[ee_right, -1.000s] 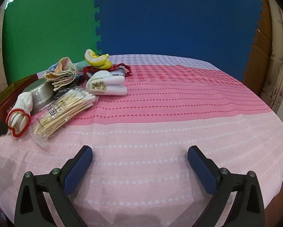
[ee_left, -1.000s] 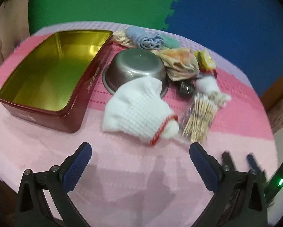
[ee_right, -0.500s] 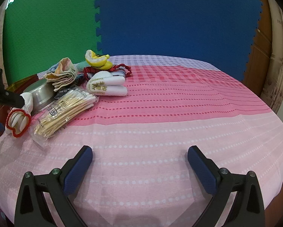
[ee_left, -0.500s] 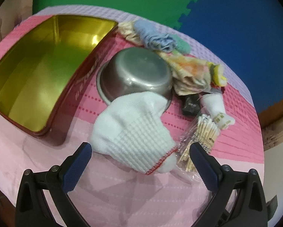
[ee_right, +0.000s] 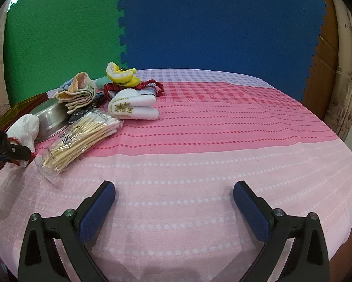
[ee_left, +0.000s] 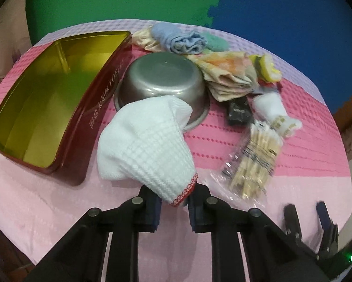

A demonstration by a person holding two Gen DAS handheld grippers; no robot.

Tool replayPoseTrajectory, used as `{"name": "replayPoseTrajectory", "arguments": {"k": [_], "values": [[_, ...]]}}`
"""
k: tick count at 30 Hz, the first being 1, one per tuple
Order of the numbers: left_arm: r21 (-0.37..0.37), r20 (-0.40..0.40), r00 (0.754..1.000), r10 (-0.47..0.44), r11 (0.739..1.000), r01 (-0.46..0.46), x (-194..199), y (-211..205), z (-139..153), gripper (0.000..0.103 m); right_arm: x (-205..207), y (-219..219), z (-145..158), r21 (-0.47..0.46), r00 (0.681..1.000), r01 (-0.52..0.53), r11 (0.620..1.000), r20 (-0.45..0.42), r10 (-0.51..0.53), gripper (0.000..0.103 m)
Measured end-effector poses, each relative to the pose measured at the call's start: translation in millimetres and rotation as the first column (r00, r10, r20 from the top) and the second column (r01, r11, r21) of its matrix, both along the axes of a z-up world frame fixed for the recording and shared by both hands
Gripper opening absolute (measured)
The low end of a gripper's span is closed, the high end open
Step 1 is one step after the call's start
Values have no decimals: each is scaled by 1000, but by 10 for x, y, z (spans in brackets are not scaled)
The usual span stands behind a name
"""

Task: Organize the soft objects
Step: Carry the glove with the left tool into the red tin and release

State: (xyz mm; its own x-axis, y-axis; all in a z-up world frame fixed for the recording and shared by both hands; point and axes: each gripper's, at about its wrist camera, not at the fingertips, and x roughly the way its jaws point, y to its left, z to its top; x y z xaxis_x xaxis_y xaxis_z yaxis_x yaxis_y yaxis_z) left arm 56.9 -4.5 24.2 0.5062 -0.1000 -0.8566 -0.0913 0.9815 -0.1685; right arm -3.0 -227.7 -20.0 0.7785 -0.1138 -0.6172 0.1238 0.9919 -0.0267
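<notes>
The left gripper (ee_left: pixel 173 203) is closing on the red-trimmed cuff of the white knit glove (ee_left: pixel 145 145) — draped against the steel bowl (ee_left: pixel 162 82), right of the open tin (ee_left: pixel 46 98). The right gripper (ee_right: pixel 174 202) hovers wide — holding nothing.

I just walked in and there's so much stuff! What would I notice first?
Probably the white knitted glove in the middle, its red-trimmed cuff between the closing jaws of the left gripper. To its left sits a big open tin, shiny gold inside, and behind the glove an upside-down metal bowl beside a heap of colourful cloths.
</notes>
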Motion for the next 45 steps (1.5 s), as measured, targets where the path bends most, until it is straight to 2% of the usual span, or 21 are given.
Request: {"name": "replayPoseTrajectory", "arguments": {"k": [9, 15, 23, 36, 45], "values": [[56, 63, 998, -4, 998, 0, -245, -78, 290, 17, -4, -1, -3, 0, 1000, 1, 1000, 1, -1, 103], [100, 135, 991, 5, 995, -18, -303, 74, 560, 17, 7, 2, 3, -1, 1000, 1, 1000, 2, -1, 103], [154, 181, 982, 50, 985, -79, -207, 427, 740, 17, 21, 21, 13, -1, 1000, -1, 1000, -1, 1, 103], [249, 140, 985, 103, 959, -136, 400, 1117, 652, 17, 50, 35, 16, -5, 1000, 4, 1000, -22, -4, 103], [269, 83, 991, 107, 955, -126, 806, 1359, 515, 17, 87, 43, 15, -8, 999, 11, 1000, -33, -12, 103]]}}
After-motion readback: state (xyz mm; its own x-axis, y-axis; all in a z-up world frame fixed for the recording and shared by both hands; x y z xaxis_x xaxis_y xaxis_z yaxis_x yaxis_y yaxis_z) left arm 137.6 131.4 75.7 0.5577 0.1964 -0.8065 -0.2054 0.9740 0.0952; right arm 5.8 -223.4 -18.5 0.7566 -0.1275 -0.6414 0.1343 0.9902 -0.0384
